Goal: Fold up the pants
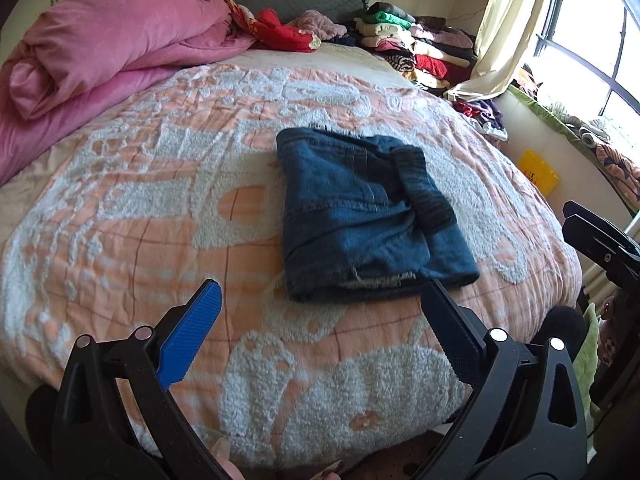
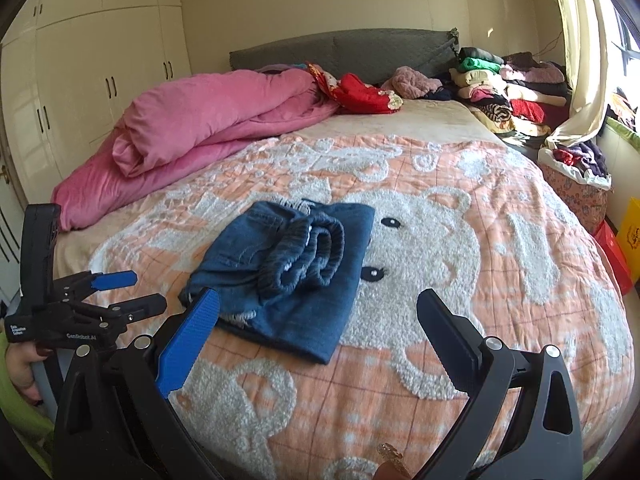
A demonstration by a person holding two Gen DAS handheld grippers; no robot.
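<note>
The blue denim pants (image 1: 360,208) lie folded into a compact rectangle on the peach and white bear blanket (image 1: 160,208), with the dark elastic waistband on top. My left gripper (image 1: 320,285) hovers just in front of their near edge, open and holding nothing. In the right wrist view the pants (image 2: 288,280) sit a little left of centre, and my right gripper (image 2: 320,294) hangs open over their near corner without touching them. The left gripper (image 2: 146,290) shows at the left, held by a hand. The right gripper (image 1: 566,218) peeks in at the right edge.
A rolled pink duvet (image 2: 192,132) lies along the bed's left side. Red cloth (image 2: 364,94) and stacks of folded clothes (image 2: 508,88) sit by the grey headboard (image 2: 344,50). A clothes basket (image 2: 580,176) and yellow bag (image 2: 632,232) stand by the curtain (image 2: 580,80).
</note>
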